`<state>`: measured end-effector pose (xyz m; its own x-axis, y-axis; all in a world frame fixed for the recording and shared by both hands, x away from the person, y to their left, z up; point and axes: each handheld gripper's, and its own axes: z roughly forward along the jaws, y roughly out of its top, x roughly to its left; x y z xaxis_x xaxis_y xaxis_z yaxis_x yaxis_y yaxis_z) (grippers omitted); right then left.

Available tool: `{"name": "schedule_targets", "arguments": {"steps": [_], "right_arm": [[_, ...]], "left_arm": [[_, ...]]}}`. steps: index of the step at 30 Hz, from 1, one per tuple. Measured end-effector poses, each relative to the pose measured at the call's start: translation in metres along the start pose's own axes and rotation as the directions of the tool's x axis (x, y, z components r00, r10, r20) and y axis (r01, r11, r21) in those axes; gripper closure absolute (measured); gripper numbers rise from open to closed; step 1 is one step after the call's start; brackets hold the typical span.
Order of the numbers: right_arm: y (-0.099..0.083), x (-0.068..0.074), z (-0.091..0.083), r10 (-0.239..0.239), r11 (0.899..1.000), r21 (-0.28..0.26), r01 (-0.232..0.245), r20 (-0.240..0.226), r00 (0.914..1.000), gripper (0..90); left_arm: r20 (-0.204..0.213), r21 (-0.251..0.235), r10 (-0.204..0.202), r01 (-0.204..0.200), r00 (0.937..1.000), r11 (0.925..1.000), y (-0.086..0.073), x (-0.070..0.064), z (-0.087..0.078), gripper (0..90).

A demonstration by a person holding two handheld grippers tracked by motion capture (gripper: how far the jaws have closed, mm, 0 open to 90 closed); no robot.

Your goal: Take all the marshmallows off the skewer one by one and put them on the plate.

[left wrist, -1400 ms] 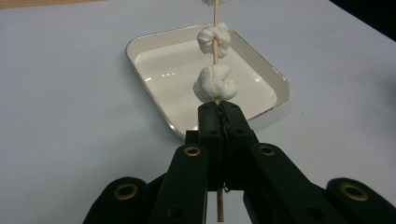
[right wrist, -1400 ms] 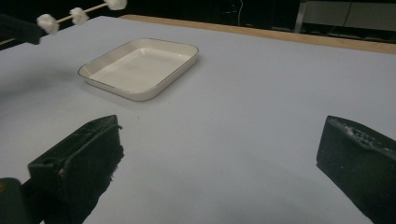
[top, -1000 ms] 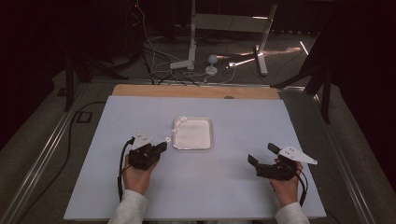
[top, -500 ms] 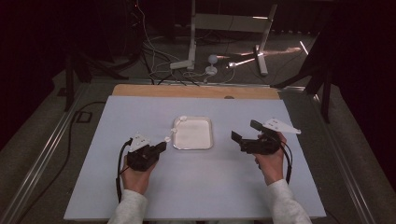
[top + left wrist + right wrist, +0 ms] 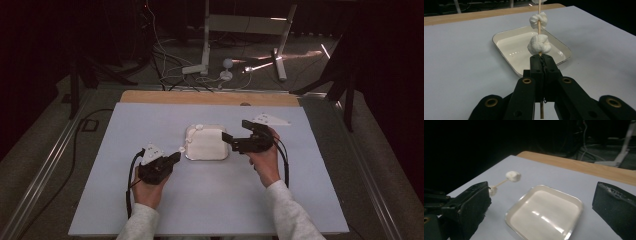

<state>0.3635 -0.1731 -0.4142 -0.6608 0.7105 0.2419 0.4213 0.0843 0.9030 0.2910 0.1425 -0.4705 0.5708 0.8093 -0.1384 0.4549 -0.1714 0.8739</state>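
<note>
A thin wooden skewer (image 5: 539, 27) carries white marshmallows (image 5: 538, 44), and my left gripper (image 5: 543, 58) is shut on its lower end. In the high view the left gripper (image 5: 175, 155) sits just off the front left corner of a shallow white tray (image 5: 206, 156), and the skewer (image 5: 183, 148) slants up over that side of the tray. My right gripper (image 5: 226, 139) hovers at the tray's right edge, pointing left. In the right gripper view its jaws stand wide apart (image 5: 543, 188) with nothing between them, above the empty tray (image 5: 574, 202), and a marshmallow (image 5: 513, 176) shows beyond.
The tray rests mid-way across a pale sheet (image 5: 150, 120) that covers the table. A wooden strip (image 5: 150, 97) runs along the far edge. Cables and a white stand (image 5: 205, 65) lie on the floor beyond.
My right gripper has travelled from the front right of the table forward and left to the tray's right edge. The left gripper and its skewer have stayed put.
</note>
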Motion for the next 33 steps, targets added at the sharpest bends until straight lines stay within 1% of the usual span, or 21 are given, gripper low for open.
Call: {"name": "schedule_targets", "arguments": {"steps": [3,4,5,7,9,12,14,17,18,19,21,23,25,26,27,28,29,30,31,32,33], "right_arm": [[0.003,0.002,0.006,0.007,1.0,0.005,-0.007,-0.017,0.9998,1.2],[0.006,0.004,0.011,0.019,1.0,0.01,-0.019,-0.04,0.999,1.2],[0.006,0.004,0.011,0.019,1.0,0.01,-0.019,-0.04,0.999,1.2],[0.009,0.007,0.02,0.017,0.999,0.04,-0.015,-0.052,0.9985,1.2],[0.009,0.008,0.023,0.013,0.999,0.05,-0.011,-0.051,0.9986,1.2],[0.011,0.011,0.035,0.031,0.996,0.09,-0.026,-0.061,0.9976,6.4],[0.012,0.012,0.041,0.049,0.994,0.1,-0.041,-0.084,0.9953,11.4],[0.012,0.013,0.05,0.073,0.991,0.114,-0.064,-0.076,0.9944,21.2],[0.012,0.013,0.05,0.073,0.991,0.114,-0.064,-0.076,0.9944,21.2],[0.012,0.013,0.057,0.098,0.988,0.129,-0.087,-0.083,0.9917,28.5],[0.011,0.013,0.063,0.126,0.983,0.151,-0.108,-0.11,0.986,37.6],[0.009,0.013,0.069,0.144,0.977,0.179,-0.119,-0.133,0.9805,44.2],[0.008,0.014,0.072,0.164,0.97,0.202,-0.135,-0.132,0.9777,51.8],[0.008,0.014,0.072,0.164,0.97,0.202,-0.135,-0.132,0.9777,51.8],[0.007,0.014,0.074,0.176,0.967,0.21,-0.144,-0.142,0.974,56.2],[0.007,0.015,0.075,0.189,0.964,0.212,-0.158,-0.132,0.9732,64.3],[0.007,0.015,0.075,0.189,0.964,0.212,-0.158,-0.132,0.9732,64.3],[0.009,0.012,0.072,0.219,0.962,0.194,-0.19,-0.139,0.9659,71.5],[0.01,0.011,0.071,0.225,0.962,0.186,-0.198,-0.141,0.9642,73.5],[0.01,0.011,0.071,0.225,0.962,0.186,-0.198,-0.141,0.9642,73.5],[0.012,0.011,0.068,0.218,0.966,0.171,-0.194,-0.13,0.9673,76.4]], "left_arm": [[0.003,-0.005,-0.002,0.002,1.0,1.0,0.0,-0.001,-0.001,89.6],[0.005,-0.004,-0.002,0.002,1.0,1.0,0.0,-0.001,-0.001,89.6],[0.007,-0.004,-0.003,0.003,1.0,1.0,0.0,-0.002,-0.001,89.6],[0.013,-0.001,-0.005,0.005,0.9999,1.0,0.0,-0.002,0.0,89.6],[0.015,-0.002,-0.007,0.007,0.9999,1.0,0.0,-0.002,0.001,89.6],[0.019,-0.006,-0.003,0.003,0.9998,1.0,0.001,-0.003,0.001,89.6],[0.023,-0.007,0.003,-0.003,0.9997,1.0,0.001,-0.004,0.001,89.6],[0.038,-0.007,-0.001,0.002,0.9993,1.0,0.0,-0.006,0.002,89.6],[0.042,-0.007,0.003,-0.002,0.9991,1.0,0.0,-0.007,0.003,89.6],[0.046,-0.007,0.006,-0.006,0.9989,1.0,0.0,-0.008,0.003,89.5],[0.052,-0.013,0.012,-0.011,0.9986,0.9999,0.0,-0.01,0.004,89.5],[0.053,-0.018,0.011,-0.01,0.9985,0.9998,0.0,-0.01,0.004,89.6],[0.054,-0.025,0.015,-0.014,0.9984,0.9996,0.0,-0.01,0.003,89.6],[0.056,-0.026,0.018,-0.017,0.9983,0.9995,0.001,-0.009,0.003,89.6],[0.054,-0.026,0.018,-0.017,0.9984,0.9995,0.0,-0.009,0.002,89.5],[0.056,-0.023,0.019,-0.017,0.9983,0.9996,0.0,-0.009,0.003,89.6],[0.056,-0.019,0.022,-0.021,0.9982,0.9996,-0.001,-0.008,0.003,89.6],[0.067,-0.031,0.019,-0.017,0.9976,0.9994,-0.001,-0.008,0.004,89.6],[0.067,-0.031,0.019,-0.017,0.9976,0.9994,-0.001,-0.008,0.004,89.6],[0.075,-0.037,0.018,-0.016,0.997,0.9992,0.0,-0.008,0.004,89.6],[0.076,-0.037,0.026,-0.023,0.9967,0.999,0.0,-0.009,0.004,89.8]]}}
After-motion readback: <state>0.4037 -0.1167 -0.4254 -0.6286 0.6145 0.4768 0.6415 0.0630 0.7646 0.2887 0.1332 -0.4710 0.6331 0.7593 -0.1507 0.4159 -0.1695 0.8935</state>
